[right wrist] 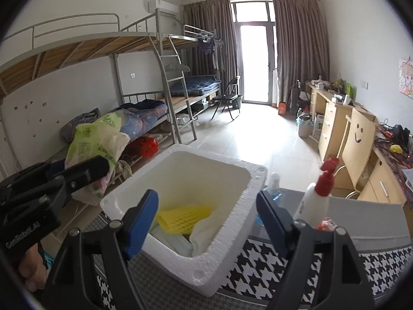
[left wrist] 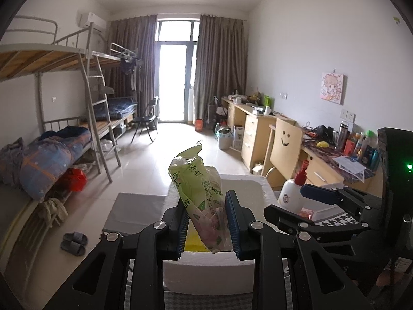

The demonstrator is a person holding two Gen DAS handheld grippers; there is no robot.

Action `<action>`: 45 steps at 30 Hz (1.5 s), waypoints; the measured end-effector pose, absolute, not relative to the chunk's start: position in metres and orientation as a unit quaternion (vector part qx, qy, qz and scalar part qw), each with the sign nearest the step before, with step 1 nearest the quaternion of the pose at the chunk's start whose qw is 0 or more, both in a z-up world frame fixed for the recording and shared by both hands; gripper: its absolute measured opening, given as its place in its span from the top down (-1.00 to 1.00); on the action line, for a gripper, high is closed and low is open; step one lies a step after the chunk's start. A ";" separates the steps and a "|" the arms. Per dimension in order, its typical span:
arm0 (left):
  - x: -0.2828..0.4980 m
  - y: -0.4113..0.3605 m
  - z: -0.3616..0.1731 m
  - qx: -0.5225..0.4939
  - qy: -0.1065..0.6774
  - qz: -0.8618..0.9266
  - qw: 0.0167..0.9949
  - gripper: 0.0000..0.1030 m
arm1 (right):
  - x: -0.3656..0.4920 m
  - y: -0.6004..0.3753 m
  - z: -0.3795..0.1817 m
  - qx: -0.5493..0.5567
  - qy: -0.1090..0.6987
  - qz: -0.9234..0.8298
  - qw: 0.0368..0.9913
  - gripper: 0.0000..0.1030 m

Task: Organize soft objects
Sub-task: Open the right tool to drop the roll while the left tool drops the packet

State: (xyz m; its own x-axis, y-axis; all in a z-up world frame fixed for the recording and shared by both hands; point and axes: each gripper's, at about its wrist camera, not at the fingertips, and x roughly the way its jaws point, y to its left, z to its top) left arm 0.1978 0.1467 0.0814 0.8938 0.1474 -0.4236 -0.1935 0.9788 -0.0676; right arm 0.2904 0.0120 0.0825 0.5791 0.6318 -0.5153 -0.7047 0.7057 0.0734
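Left gripper [left wrist: 207, 222] is clamped with both pads pressing inward, tilted slightly downward; right gripper [right wrist: 207, 218] stands with jaws spread wide, nothing between them.

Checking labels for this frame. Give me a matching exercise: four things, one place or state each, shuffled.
Things:
1. green tissue pack
2. yellow mesh piece
3. red-capped white bottle
4. right tool

Places or states:
a. open, holding nothing
b. lying inside the white foam box
c. clamped in the left tool
d. standing outside the box, beside it

Pairs: 1-c, 2-b, 3-d, 4-a
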 end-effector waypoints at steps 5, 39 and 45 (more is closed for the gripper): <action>0.203 0.141 0.081 -0.054 0.214 0.073 0.973 0.43 | 0.290 0.003 0.083 -0.070 0.259 0.363 0.892 -0.59; 0.235 0.136 0.071 -0.053 0.243 0.082 0.965 -0.70 | 0.273 -0.060 0.081 -0.059 0.243 0.302 0.920 -0.63; 0.217 0.126 0.080 -0.048 0.219 0.086 0.971 -0.97 | 0.269 -0.068 0.081 -0.052 0.234 0.299 0.923 -0.63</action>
